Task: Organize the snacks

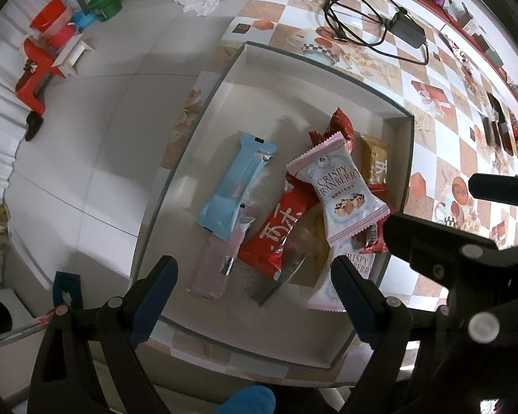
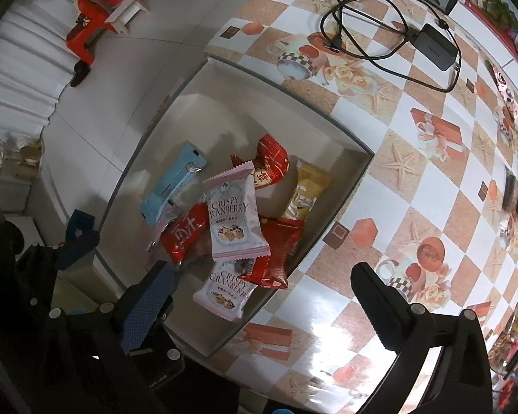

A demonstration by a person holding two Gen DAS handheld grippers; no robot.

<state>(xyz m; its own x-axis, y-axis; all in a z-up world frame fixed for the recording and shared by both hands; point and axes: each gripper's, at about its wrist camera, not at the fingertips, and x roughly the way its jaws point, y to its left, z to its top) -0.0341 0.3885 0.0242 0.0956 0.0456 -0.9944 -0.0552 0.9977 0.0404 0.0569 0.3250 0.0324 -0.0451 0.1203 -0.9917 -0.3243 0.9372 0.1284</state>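
Observation:
A shallow white box (image 1: 293,79) (image 2: 224,103) sits at the table's corner and holds several snack packets. On top lies a pink-edged Crispy Cranberry packet (image 1: 342,189) (image 2: 233,219), with a second one (image 1: 342,283) (image 2: 224,291) below it. A light blue bar (image 1: 234,183) (image 2: 171,186), a pale pink bar (image 1: 221,262), red packets (image 1: 279,234) (image 2: 184,238) and a gold packet (image 1: 374,162) (image 2: 305,193) lie around them. My left gripper (image 1: 252,296) is open and empty above the box's near end. My right gripper (image 2: 262,296) is open and empty, straddling the box's right wall.
The table has a checkered patterned cloth (image 2: 414,172). A black power adapter (image 2: 435,46) with looped cable (image 2: 359,17) lies at the back. Red stools and coloured buckets (image 1: 55,34) stand on the tiled floor to the left. Dark items (image 1: 497,127) lie along the table's right side.

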